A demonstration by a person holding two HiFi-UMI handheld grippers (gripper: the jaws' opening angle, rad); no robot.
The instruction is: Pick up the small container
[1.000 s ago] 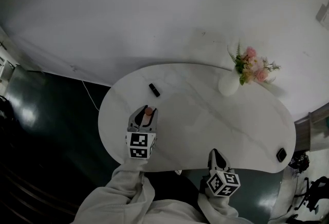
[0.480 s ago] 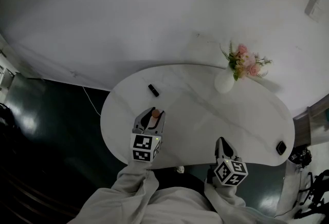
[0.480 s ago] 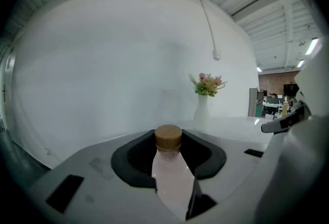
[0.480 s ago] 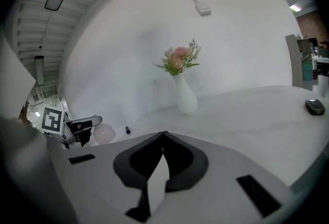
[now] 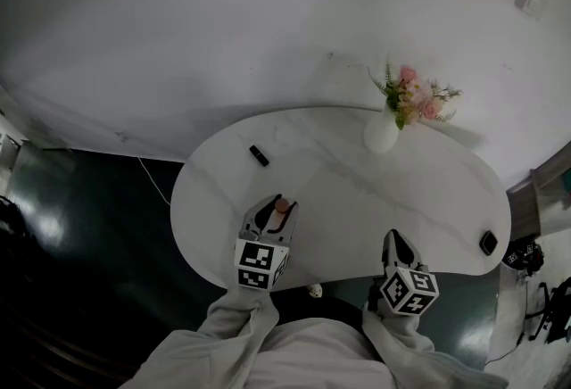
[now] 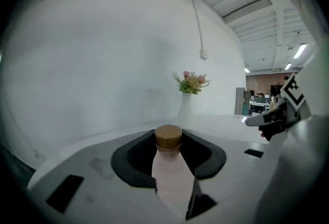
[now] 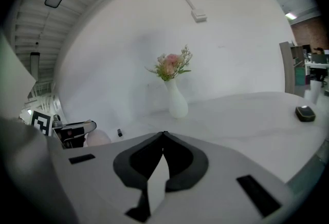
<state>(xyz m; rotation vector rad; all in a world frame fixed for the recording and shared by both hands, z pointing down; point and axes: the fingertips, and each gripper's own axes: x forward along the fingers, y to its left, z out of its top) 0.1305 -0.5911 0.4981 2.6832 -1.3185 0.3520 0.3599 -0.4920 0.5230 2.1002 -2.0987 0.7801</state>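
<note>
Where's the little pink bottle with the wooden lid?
In the head view, the little pink bottle is clamped in the left gripper, over the near left part of the white table.

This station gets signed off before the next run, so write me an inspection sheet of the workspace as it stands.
Surface: white oval table, faintly veined, no spills seen.
Job's things: small container, pink with a wood-coloured cap, upright between the jaws of the left gripper.
Clutter: vase of pink flowers at the far edge; black stick at the far left; dark object by the right edge.
Grippers: left gripper shut on the small container; right gripper shut with nothing in it, near the table's front edge.
Cables: white cable on the dark floor left of the table.
Surroundings: white wall behind the table.
</note>
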